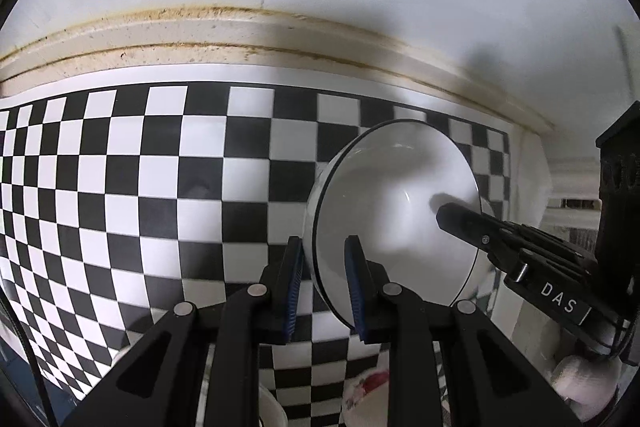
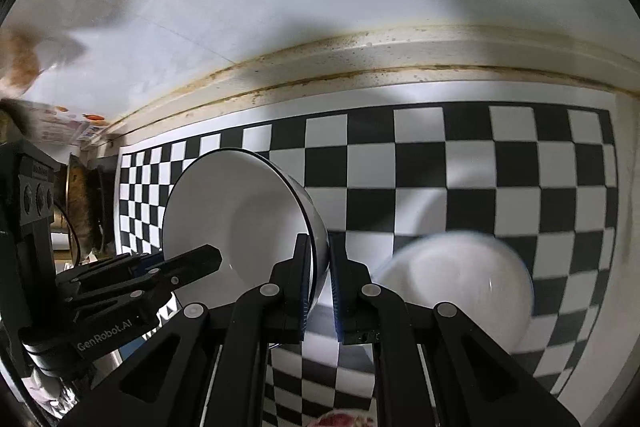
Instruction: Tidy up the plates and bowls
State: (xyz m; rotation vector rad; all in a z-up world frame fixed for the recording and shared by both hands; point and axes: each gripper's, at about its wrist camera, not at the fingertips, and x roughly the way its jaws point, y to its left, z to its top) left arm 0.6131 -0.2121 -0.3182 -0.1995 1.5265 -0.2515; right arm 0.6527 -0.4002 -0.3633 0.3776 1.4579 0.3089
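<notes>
A white bowl with a thin dark rim [image 1: 396, 211] is held tilted above the checkerboard mat [image 1: 160, 187]. My left gripper [image 1: 324, 267] is shut on the bowl's rim, one pad inside and one outside. My right gripper [image 2: 320, 263] is shut on the opposite rim of the same bowl [image 2: 236, 223]. Each gripper shows in the other's view: the right one [image 1: 500, 239] reaching into the bowl, the left one [image 2: 160, 267] at the lower left. A second white bowl [image 2: 460, 279] sits blurred on the mat below right of my right gripper.
A stained cream ledge [image 1: 240, 35] and a white wall run behind the mat. Packets and a dark round object [image 2: 86, 203] sit at the left end of the counter. A red-and-white item [image 1: 368, 387] lies below the grippers.
</notes>
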